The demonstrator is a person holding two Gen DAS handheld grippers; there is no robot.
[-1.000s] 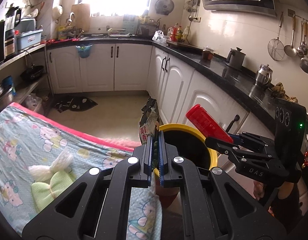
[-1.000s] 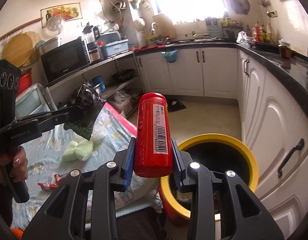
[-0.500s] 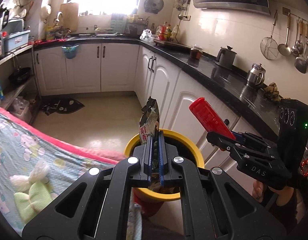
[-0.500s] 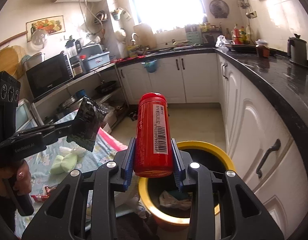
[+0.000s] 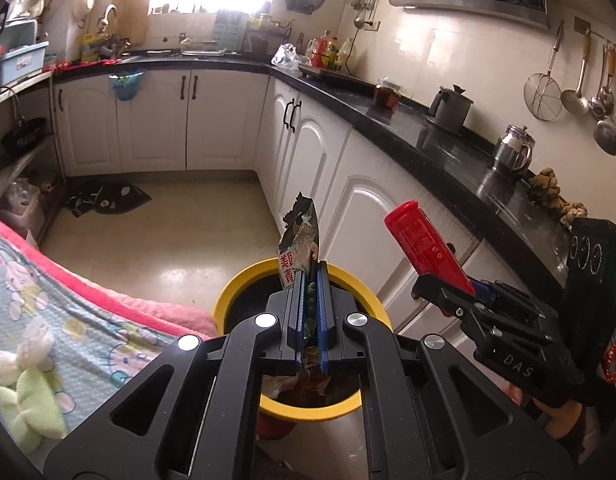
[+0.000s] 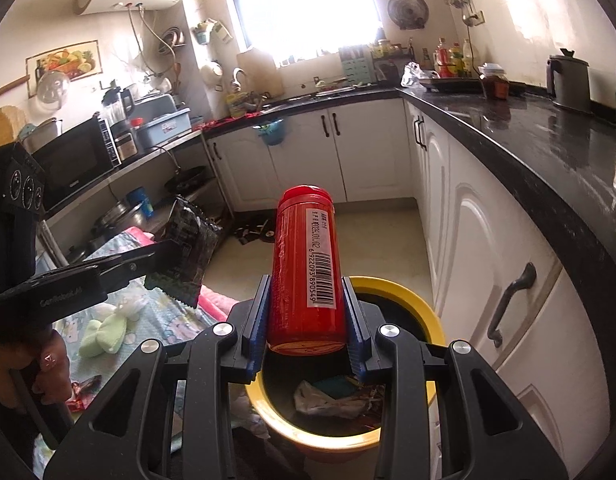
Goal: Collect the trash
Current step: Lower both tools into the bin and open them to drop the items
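My left hand-held gripper (image 5: pixel 310 312) is pinched tight on a crumpled dark foil snack wrapper (image 5: pixel 299 248), which sticks up above the near rim of the round yellow plastic trash bin (image 5: pixel 228 300). My right hand-held gripper (image 6: pixel 306 320) is clamped part-way on a red cylindrical plastic canister with a white barcode label (image 6: pixel 308 272), standing upright between the jaws, directly over the bin's mouth; in the left view it hangs right of the bin. The bin already holds crumpled paper and wrappers (image 6: pixel 327 398).

Step in hand, I judge: drop both items. To do it well, centre each item over the bin's opening before letting go, tip the canister so it falls clear of the rim, and open the left jaws fully, since thin foil may cling to the pads.

Writing: red Chinese characters on the wrapper; barcode digits on the canister, partly legible; "DAS" on the right gripper body; "GenRobot.AI" on the left one.
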